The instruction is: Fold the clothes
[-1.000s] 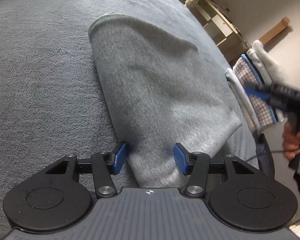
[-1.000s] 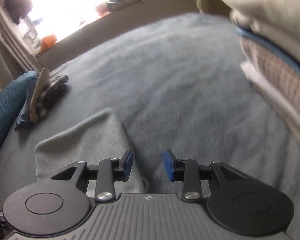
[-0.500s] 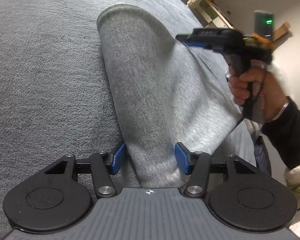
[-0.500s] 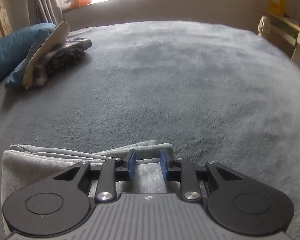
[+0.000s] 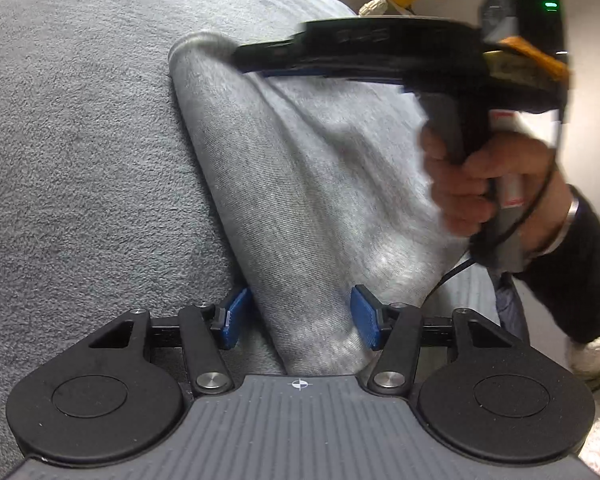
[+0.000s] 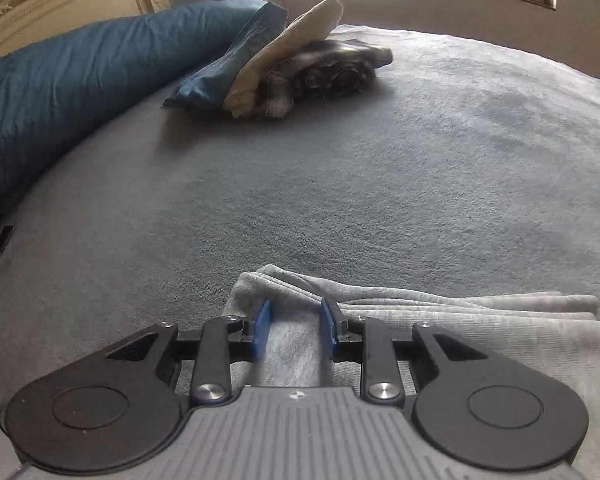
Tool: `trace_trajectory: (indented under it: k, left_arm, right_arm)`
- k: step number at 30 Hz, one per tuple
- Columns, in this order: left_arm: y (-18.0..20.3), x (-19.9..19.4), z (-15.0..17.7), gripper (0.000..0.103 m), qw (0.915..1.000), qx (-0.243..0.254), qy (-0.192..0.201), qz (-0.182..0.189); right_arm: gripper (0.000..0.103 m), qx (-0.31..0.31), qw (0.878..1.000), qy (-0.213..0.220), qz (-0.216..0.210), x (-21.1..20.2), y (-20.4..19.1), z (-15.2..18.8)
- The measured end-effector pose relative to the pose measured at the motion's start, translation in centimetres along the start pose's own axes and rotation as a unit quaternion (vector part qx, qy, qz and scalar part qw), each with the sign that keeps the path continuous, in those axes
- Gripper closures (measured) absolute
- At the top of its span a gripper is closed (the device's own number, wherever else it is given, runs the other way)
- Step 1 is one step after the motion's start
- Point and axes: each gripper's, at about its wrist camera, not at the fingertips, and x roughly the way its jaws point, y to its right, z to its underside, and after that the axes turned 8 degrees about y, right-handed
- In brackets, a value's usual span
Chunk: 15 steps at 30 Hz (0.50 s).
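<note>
A folded grey garment (image 5: 300, 184) on the bed (image 6: 380, 168) is straddled by the open left gripper (image 5: 298, 318) and the half-closed right gripper (image 6: 294, 330), neither visibly clamped.

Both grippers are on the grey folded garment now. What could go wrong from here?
1. The left gripper straddles a bunched end of the grey garment, and its left pad shows a gap, so it may slip out when lifted.
2. The right gripper sits at the corner where several layer edges show; it may catch only some layers and the fold could open.
3. Uneven pulling could drag the garment across the fuzzy blanket and skew the fold.
</note>
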Motion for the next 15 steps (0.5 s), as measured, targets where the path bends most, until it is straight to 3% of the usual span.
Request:
trace_trajectory:
  k: [3,6,10,11,12,15]
  left_arm:
    - [-0.2,0.1,0.0,0.048,1.0000,-0.007,-0.003,0.005]
    - [-0.4,0.2,0.0,0.048,0.9998,-0.017,-0.007,0.013]
    - [-0.3,0.2,0.1,0.048,0.9997,-0.020,-0.009,0.013]
    - [-0.2,0.2,0.2,0.048,0.9997,-0.020,-0.008,0.013]
    - [-0.1,0.1,0.1,0.048,0.9997,-0.023,-0.008,0.011]
    - [0.0,-0.3,-0.3,0.048,0.9994,-0.034,-0.002,0.005]
  right_arm:
    - [0.075,0.027,0.998,0.029,0.050,-5.4,2.0,-0.5]
    - [0.075,0.065,0.986,0.024,0.151,-9.2,6.1,0.6]
    - [0.073,0.149,0.951,-0.060,0.265,-8.9,12.9,6.0]
    - [0.073,0.166,0.943,-0.085,0.277,-8.0,14.1,7.8]
    - [0.073,0.179,0.941,-0.080,0.277,-8.0,14.7,8.8]
    - [0.073,0.187,0.943,-0.023,0.275,-10.4,14.0,9.2]
